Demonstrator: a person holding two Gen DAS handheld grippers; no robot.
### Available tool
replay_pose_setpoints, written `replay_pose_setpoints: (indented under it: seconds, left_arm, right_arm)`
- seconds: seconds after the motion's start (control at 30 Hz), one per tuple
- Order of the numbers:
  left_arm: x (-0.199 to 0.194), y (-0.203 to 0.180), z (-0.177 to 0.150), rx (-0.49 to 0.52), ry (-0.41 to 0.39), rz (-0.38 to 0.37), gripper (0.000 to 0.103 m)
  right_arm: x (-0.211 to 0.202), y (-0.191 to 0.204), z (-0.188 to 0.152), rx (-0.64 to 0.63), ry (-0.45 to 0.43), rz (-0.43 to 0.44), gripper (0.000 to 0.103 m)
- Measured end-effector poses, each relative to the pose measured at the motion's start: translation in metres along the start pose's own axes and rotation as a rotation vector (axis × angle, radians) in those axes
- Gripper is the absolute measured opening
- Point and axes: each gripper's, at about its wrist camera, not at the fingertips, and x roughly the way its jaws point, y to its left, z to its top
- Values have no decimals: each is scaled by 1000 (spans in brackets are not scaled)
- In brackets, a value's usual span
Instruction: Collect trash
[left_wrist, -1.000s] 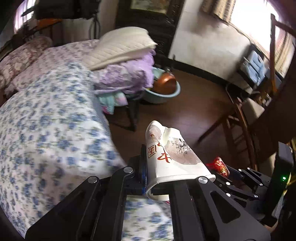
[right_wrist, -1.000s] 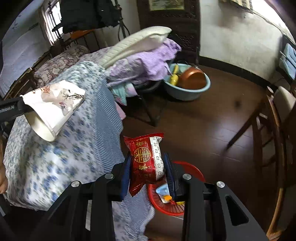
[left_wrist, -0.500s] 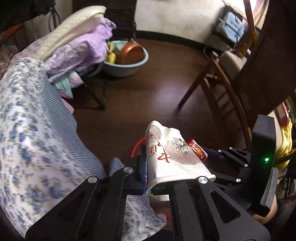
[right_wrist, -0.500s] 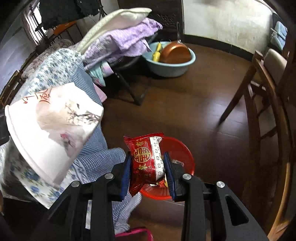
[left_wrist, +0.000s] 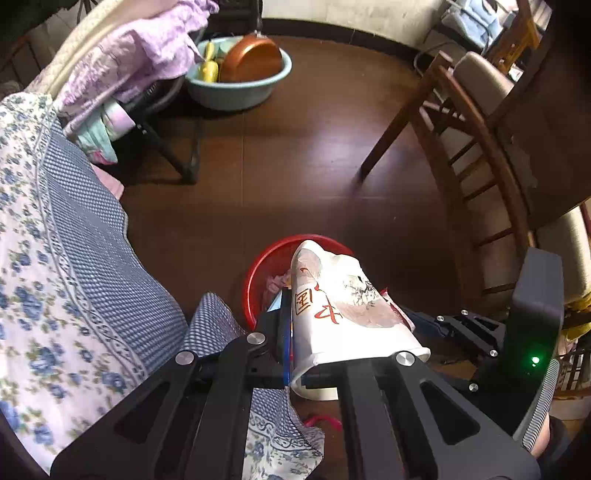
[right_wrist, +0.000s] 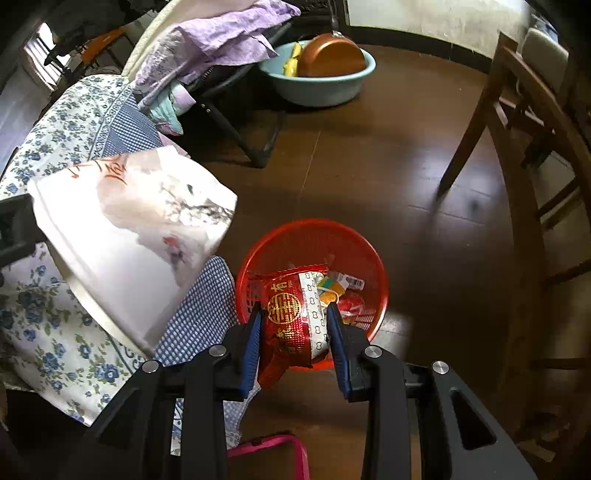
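The right gripper (right_wrist: 293, 328) clamps a red snack wrapper (right_wrist: 291, 317) directly above the red basket (right_wrist: 376, 266). At its ten o'clock, the left gripper (left_wrist: 317, 328) pinches a crushed paper cup (left_wrist: 343, 306). Best to centre each piece over the rim before letting go.

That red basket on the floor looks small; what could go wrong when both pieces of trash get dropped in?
The crushed paper cup in the left tool is wide next to the red basket, so it might catch the rim and fall on the floor. The basket already holds wrappers, so the red snack packet in the right tool may slide off. The bedsheet hangs close by.
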Motion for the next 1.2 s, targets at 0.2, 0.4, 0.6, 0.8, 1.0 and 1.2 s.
replay_pose_setpoints:
  seconds: [0.2, 0.4, 0.6, 0.8, 1.0, 1.2]
  left_arm:
    - [17, -5, 0, -5, 31, -2, 4]
    - [24, -9, 3, -16, 25, -5, 11]
    - [11, -11, 6, 2, -38, 49, 71]
    - [4, -6, 5, -23, -39, 41, 71]
    - [-13, -6, 2, -33, -64, 28, 71]
    - [-30, -8, -5, -21, -79, 58, 71]
  right_arm:
    - [11, -3, -2, 14, 16, 3, 34]
    - [16, -8, -1, 52, -29, 13, 40]
    - [10, -17, -9, 86, -62, -34, 69]
    - [-6, -19, -8, 94, -73, -43, 69]
    - [-30, -13, -8, 71, -81, -65, 69]
    - [-55, 0, -9, 90, -88, -99, 78]
